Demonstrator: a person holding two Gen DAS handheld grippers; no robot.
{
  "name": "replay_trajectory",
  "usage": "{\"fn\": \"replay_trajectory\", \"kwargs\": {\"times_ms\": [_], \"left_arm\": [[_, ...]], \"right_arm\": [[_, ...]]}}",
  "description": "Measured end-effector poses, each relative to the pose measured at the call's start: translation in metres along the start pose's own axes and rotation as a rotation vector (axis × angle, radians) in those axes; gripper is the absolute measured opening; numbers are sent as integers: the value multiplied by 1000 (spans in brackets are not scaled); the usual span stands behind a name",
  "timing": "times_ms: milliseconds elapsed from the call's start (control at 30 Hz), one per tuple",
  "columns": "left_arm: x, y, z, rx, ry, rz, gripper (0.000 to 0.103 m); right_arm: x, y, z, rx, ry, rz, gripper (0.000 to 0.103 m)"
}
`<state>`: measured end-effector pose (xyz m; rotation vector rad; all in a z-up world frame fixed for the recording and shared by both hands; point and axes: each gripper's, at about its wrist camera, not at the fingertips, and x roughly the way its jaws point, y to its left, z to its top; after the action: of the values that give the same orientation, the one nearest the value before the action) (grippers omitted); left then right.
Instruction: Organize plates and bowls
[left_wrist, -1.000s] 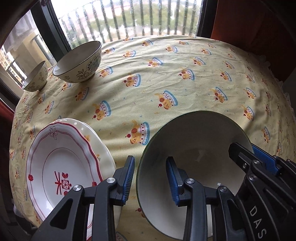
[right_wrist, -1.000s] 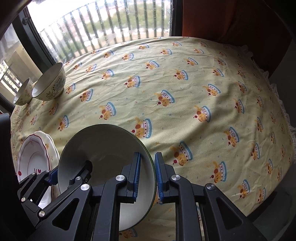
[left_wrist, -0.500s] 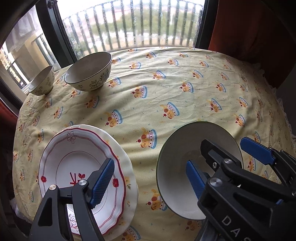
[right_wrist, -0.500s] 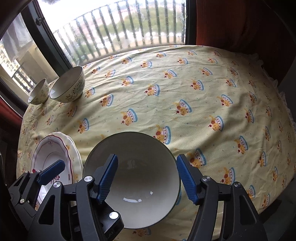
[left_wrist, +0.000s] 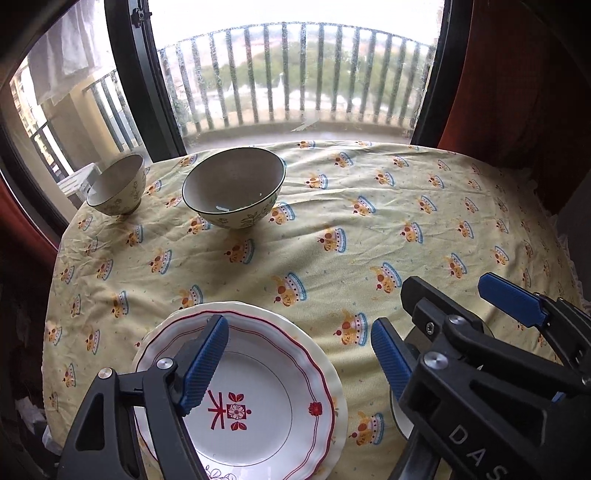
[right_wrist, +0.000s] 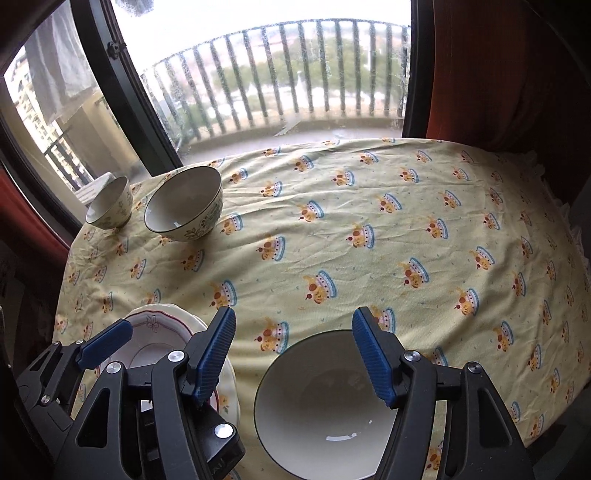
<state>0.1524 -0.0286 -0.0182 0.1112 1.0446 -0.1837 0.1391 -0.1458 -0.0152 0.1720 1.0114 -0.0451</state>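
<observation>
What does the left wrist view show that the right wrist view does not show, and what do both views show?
Only the left wrist view shows the full face of the red-rimmed plate with its red mark, lying on a cream plate below it.

Only the right wrist view shows the whole inside of the large white bowl near the table's front; in the left view the right gripper hides almost all of it.

Both show the two patterned bowls near the window, the yellow tablecloth and both grippers open, the left gripper holding nothing.

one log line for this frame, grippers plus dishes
left gripper: open, over plate stack | right gripper: open, over large bowl | two patterned bowls far left on tablecloth
</observation>
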Motion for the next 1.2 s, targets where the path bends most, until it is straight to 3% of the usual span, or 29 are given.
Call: {"fn": "replay_trajectory", "kwargs": {"times_ms": [133, 533, 733, 900, 1033, 1200], "left_arm": [[4, 20, 13, -7, -16, 20, 81], [24, 79, 51, -17, -24, 3, 81], [33, 99, 75, -6, -61, 30, 81], [45, 111, 96, -24, -88, 21, 81], [59, 119, 111, -37, -115, 31, 74], [87, 124, 126, -53, -106, 31, 71]], "right_arm": [[5, 18, 14, -18, -11, -41, 70], [32, 72, 55, -48, 8, -52, 69], [43, 94, 78, -72, -40, -72, 69], [56, 101, 99, -25, -54, -76, 69], [70, 106, 115, -11, -86, -100, 69], [97, 105, 130, 14, -95, -113, 69]]}}
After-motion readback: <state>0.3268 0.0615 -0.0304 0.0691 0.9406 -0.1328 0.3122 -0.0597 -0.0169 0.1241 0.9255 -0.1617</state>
